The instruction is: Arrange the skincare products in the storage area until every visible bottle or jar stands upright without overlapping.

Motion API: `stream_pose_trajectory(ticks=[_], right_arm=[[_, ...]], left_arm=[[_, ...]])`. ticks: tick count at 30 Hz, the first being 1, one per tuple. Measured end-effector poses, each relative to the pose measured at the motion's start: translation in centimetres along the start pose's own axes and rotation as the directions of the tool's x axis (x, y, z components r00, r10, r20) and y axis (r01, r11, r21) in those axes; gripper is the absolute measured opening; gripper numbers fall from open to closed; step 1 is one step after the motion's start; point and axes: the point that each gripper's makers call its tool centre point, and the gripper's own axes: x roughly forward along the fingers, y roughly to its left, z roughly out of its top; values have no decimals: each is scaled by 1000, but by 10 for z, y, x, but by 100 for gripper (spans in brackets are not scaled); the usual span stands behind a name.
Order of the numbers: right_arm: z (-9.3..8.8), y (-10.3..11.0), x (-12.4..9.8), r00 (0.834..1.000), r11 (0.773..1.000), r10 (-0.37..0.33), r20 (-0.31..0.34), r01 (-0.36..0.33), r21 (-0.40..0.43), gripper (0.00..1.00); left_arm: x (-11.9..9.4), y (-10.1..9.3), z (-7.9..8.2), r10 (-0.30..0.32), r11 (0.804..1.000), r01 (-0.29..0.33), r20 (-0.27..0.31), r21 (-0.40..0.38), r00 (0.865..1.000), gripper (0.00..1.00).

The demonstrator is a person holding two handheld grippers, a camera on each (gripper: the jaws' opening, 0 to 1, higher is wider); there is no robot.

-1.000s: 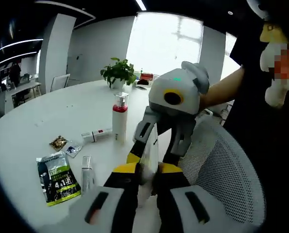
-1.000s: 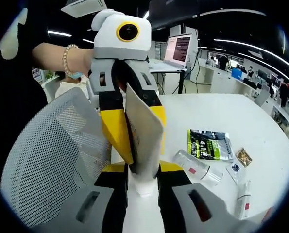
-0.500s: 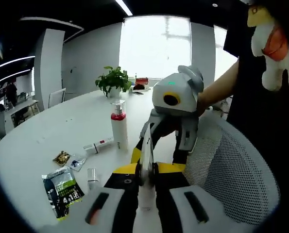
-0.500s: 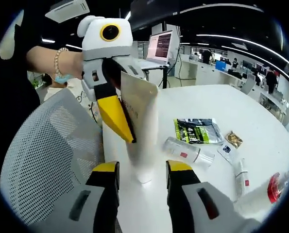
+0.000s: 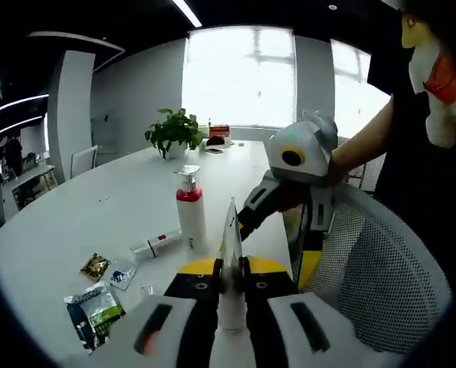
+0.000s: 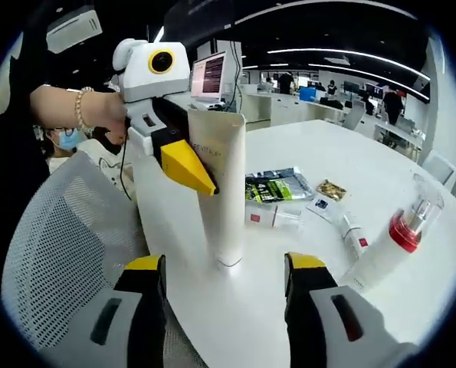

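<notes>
At 12 o'clock from your right gripper (image 6: 224, 277), the white tube (image 6: 221, 188) stands cap-down on the white table (image 6: 381, 192). Your left gripper (image 6: 183, 165) is clenched on it near the top; the right one is released, jaws wide apart, not touching it. At 3 o'clock stands a pump bottle (image 6: 388, 249) with a red collar. At 1 o'clock, further back, lie a green packet (image 6: 277, 185), a small clear bottle (image 6: 272, 217) and sachets (image 6: 323, 207).
</notes>
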Motion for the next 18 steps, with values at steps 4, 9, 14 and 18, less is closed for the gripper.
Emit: stream_pose_trajectory(ticks=[4, 9, 14, 18], right_arm=[[-5, -8, -8, 999, 998, -45, 6, 45, 41, 70], [-9, -16, -17, 995, 993, -93, 19, 92, 74, 75], [-10, -23, -25, 991, 988, -129, 26, 126, 92, 78], [-8, -29, -33, 988, 984, -154, 28, 150, 100, 78]], left_arm=[[9, 5, 4, -15, 1000, 15, 4, 4, 1000, 6], [20, 11, 9, -22, 1000, 22, 8, 14, 1000, 6], [31, 16, 14, -29, 999, 29, 12, 27, 1000, 6], [40, 20, 19, -30, 999, 29, 19, 35, 999, 6]])
